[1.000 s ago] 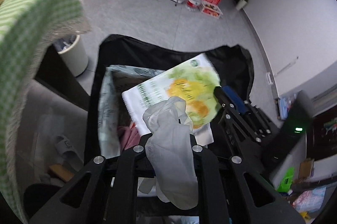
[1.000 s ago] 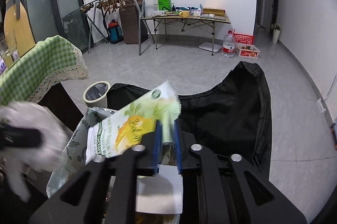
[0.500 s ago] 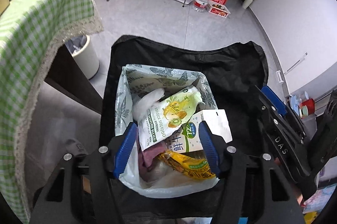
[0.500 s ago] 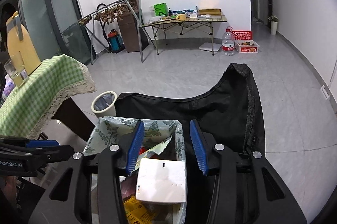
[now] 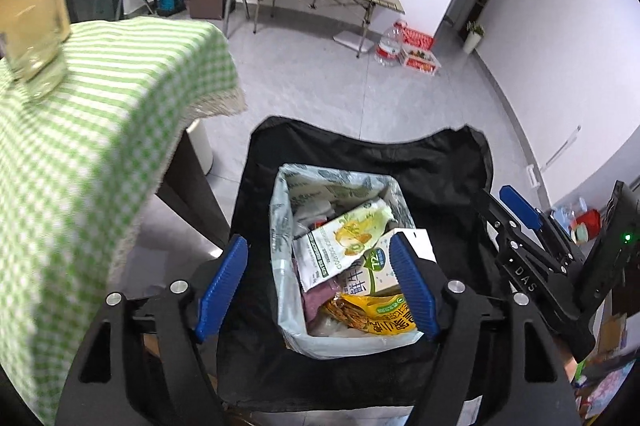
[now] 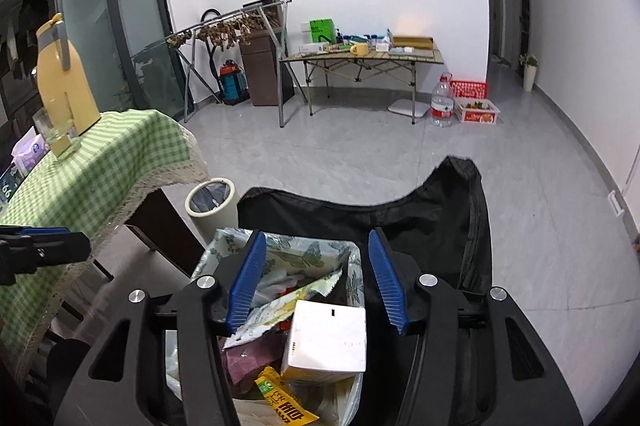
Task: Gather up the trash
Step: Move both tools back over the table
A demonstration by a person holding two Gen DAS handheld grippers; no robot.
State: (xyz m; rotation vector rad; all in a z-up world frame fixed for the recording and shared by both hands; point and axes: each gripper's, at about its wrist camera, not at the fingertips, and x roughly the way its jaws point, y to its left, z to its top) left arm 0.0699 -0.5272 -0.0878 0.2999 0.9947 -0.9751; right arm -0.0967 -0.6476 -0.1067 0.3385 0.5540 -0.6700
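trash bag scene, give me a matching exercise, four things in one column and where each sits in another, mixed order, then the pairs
Things:
1. milk carton
2. yellow jug
3. small white bin
4. big water bottle

Places:
A. on the floor beside the red crate
B. on the green checked tablecloth
C. inside the patterned trash bag
D. on the floor beside the checked table

Pairs: 1-C, 2-B, 3-D, 4-A

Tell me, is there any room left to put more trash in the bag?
Hardly any. The trash bag is crowded: milk carton, green snack pouch and yellow wrapper fill it near the rim. Bare room shows on the green checkered tablecloth, between the glass and its lace edge.
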